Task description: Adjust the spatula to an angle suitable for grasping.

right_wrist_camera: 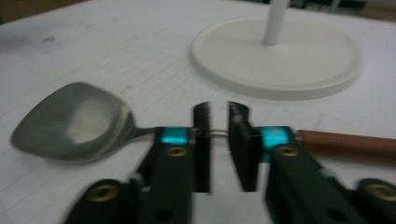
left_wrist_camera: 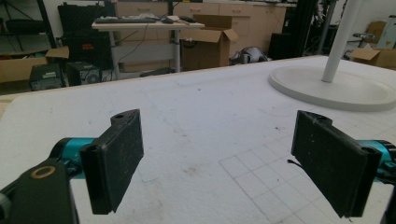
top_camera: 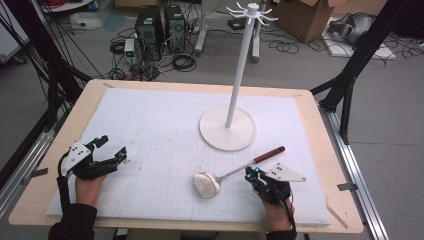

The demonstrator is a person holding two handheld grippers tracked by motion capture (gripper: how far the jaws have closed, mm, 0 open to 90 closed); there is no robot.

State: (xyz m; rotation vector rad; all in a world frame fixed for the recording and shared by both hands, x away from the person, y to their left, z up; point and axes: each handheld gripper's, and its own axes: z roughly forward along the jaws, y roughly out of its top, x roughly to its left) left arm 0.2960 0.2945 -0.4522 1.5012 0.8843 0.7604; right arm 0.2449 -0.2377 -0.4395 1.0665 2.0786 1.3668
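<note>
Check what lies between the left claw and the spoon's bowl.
Nothing: in the high view, only bare white mat separates the left claw from the spoon. The left gripper view also shows bare mat ahead of its open jaws.

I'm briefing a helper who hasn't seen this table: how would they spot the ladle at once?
Find the tall white hook stand on the white mat. Just in front of its round base lies the ladle, right by the right claw. It is the lone utensil: a shiny metal bowl, a thin shaft and a reddish-brown handle.
</note>
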